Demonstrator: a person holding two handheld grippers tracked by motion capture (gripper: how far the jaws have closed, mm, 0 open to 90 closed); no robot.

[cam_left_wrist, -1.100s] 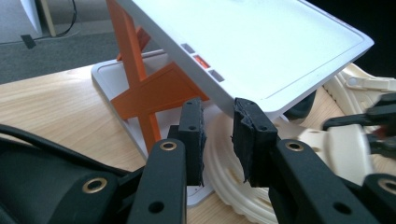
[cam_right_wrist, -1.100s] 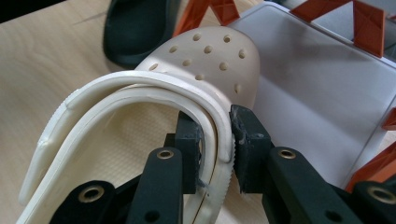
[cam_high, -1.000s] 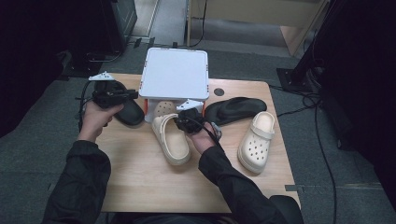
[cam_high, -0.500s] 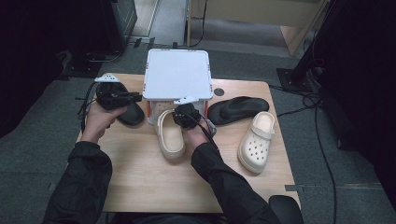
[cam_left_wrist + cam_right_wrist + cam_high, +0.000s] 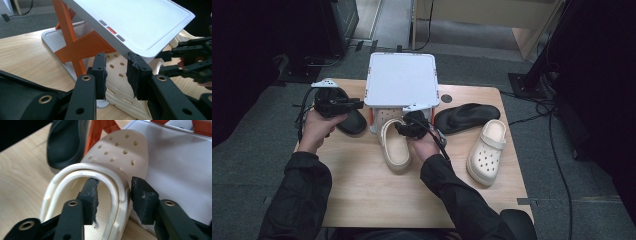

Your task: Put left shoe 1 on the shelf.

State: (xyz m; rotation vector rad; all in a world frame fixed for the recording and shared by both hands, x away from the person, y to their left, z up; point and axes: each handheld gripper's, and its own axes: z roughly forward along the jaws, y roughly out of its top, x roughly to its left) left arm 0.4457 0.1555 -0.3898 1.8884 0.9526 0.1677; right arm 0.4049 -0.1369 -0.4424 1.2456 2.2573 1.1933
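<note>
Under the white rack [image 5: 401, 80], right gripper [image 5: 112, 192] fingers just opened around the cream clog [image 5: 117, 157], now pushed further in.

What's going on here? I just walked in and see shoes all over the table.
A person is sliding a cream clog toe-first onto the bottom shelf of a white rack. The right gripper straddles its heel rim, jaws just opened, apparently letting go. The left gripper hovers open beside the rack. Another cream clog and a black shoe wait to the right.
</note>
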